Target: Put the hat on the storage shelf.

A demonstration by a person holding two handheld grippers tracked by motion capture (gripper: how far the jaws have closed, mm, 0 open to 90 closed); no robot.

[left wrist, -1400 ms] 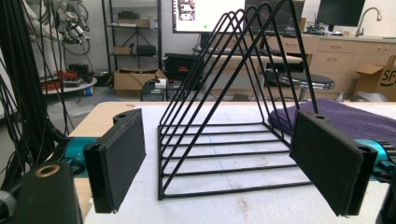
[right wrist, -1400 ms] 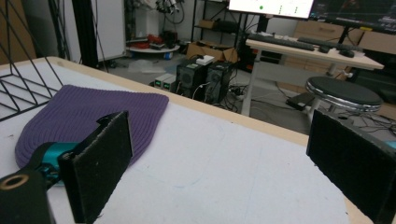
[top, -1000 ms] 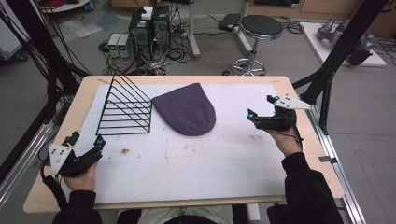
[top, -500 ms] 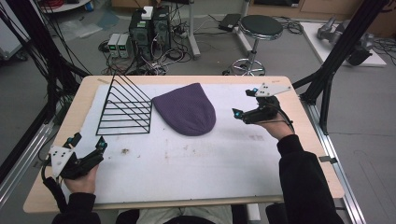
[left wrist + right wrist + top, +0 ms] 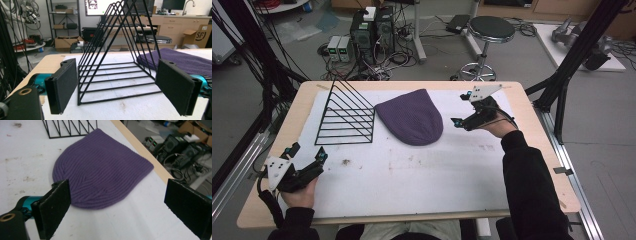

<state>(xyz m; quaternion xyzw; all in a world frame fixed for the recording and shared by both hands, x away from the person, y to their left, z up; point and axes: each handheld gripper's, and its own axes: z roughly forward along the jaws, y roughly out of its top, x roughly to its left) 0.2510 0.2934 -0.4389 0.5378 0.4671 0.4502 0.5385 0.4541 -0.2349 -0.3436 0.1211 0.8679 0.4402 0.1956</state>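
High view: right gripper point(image 5: 460, 109) near the purple beanie point(image 5: 411, 116).
Both grippers gape wide, holding nothing; left gripper point(image 5: 307, 153) sits by the desk's near-left corner.

I see a purple ribbed-knit beanie point(image 5: 411, 122) beside a black wire rack point(image 5: 347, 115) on a stained white mat point(image 5: 422, 170); my grippers' pads point(image 5: 53, 207) are black on teal mounts

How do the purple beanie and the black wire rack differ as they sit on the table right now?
The purple beanie is soft knit lying flat; the black wire rack is rigid open wire standing up in a triangle. The beanie lies just ahead of the open right gripper; the rack stands ahead of the open left gripper. Both rest untouched on the white mat, side by side.
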